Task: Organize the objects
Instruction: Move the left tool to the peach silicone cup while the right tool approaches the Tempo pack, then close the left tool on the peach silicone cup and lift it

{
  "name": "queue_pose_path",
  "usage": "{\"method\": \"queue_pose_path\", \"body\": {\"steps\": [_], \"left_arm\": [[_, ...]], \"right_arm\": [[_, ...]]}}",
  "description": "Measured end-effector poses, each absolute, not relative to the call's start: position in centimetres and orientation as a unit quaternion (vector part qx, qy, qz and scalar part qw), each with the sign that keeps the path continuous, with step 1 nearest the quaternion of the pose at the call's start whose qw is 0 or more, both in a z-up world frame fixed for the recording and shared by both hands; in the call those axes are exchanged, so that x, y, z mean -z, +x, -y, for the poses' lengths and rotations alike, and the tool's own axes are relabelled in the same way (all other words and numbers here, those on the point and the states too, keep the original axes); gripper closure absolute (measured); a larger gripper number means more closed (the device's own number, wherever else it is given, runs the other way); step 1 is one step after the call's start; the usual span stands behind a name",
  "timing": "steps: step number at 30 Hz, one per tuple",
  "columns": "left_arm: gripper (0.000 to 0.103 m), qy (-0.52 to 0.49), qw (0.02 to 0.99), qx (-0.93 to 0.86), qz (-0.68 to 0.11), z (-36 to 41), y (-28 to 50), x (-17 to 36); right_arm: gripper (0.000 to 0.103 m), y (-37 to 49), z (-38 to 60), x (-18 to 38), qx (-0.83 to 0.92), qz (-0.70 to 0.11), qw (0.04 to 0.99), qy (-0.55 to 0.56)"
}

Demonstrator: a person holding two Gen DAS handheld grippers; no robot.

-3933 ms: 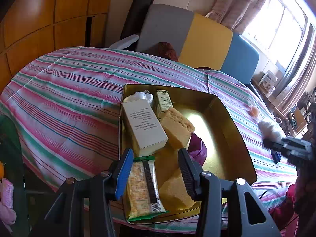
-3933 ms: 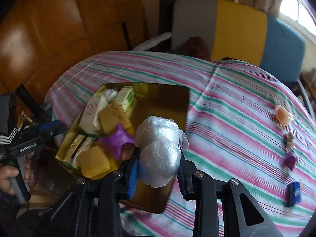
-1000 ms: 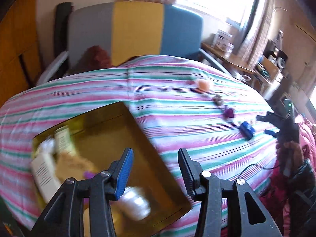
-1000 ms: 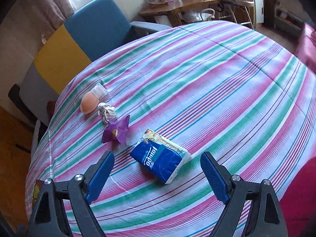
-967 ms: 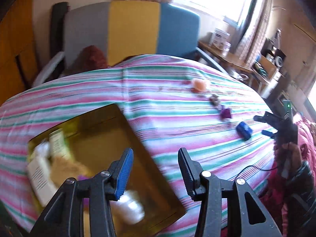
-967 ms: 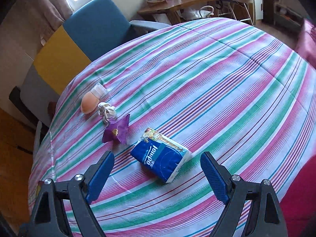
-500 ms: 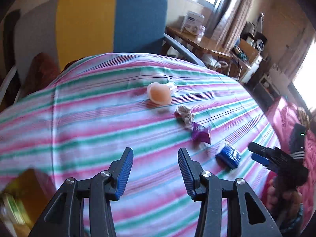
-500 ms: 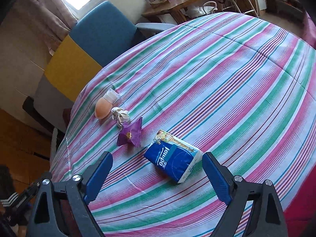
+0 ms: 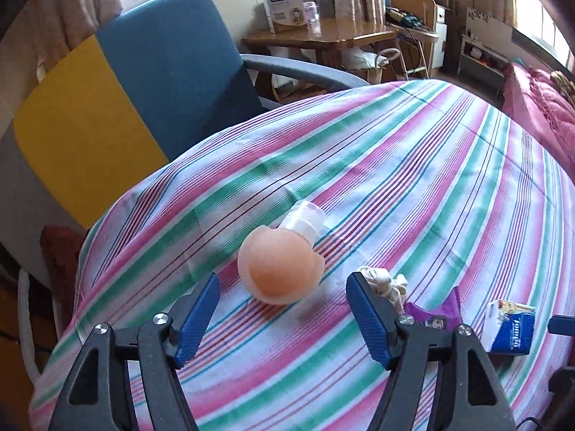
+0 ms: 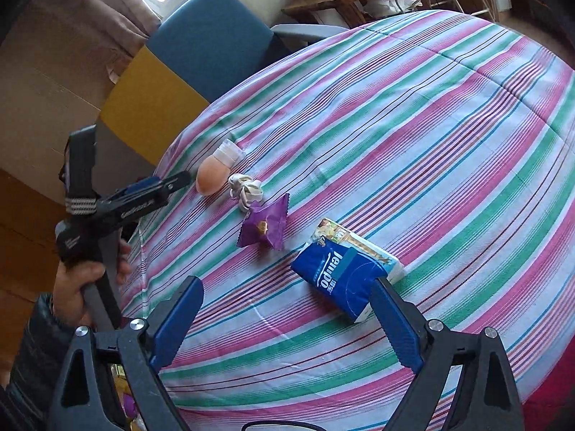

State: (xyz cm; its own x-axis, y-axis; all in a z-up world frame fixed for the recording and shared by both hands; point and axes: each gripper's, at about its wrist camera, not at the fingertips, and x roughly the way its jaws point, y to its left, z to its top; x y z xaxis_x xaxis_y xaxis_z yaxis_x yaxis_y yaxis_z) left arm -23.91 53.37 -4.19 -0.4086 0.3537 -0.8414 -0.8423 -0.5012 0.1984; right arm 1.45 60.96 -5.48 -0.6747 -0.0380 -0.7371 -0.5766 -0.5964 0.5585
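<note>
Only the right wrist view shows the person's hand (image 10: 77, 280) gripping the left gripper (image 10: 169, 185).

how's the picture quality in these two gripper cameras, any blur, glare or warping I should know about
Left wrist view: slight motion blur on the peach bottle and striped tablecloth; the window at the top is blown out; fisheye bends the table edge. Right wrist view: sharper, the lettering on the blue tissue pack is readable; bright window glare at the upper left; dark corners and strong curving in both.

Striped cloth (image 10: 413, 115) bare beyond tissue pack (image 10: 345, 269); cord bundle (image 9: 382, 282) crowds bottle (image 9: 282, 269).
</note>
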Motion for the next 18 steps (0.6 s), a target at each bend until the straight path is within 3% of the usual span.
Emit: {"method": "queue_pose_path", "body": {"steps": [8, 11, 13, 18], "left_arm": [[0.033, -0.388, 0.375, -0.750, -0.383, -57.7, -26.6, 7.9], [0.039, -0.382, 0.370, -0.744, -0.405, -59.0, -27.1, 8.8], [0.056, -0.386, 0.373, -0.735, -0.414, -59.6, -27.2, 9.5], [0.060, -0.387, 0.382, -0.739, -0.397, -58.8, -26.8, 9.7]], "right_arm": [[0.008, 1.5, -60.9, 5.9, -0.810, -0.439, 0.148, -0.360], [0.008, 1.1, -60.7, 6.0, -0.811, -0.437, 0.141, -0.363], [0.008, 1.1, -60.6, 6.1, -0.812, -0.435, 0.142, -0.361], [0.008, 1.4, -60.8, 6.1, -0.813, -0.436, 0.151, -0.354]]}}
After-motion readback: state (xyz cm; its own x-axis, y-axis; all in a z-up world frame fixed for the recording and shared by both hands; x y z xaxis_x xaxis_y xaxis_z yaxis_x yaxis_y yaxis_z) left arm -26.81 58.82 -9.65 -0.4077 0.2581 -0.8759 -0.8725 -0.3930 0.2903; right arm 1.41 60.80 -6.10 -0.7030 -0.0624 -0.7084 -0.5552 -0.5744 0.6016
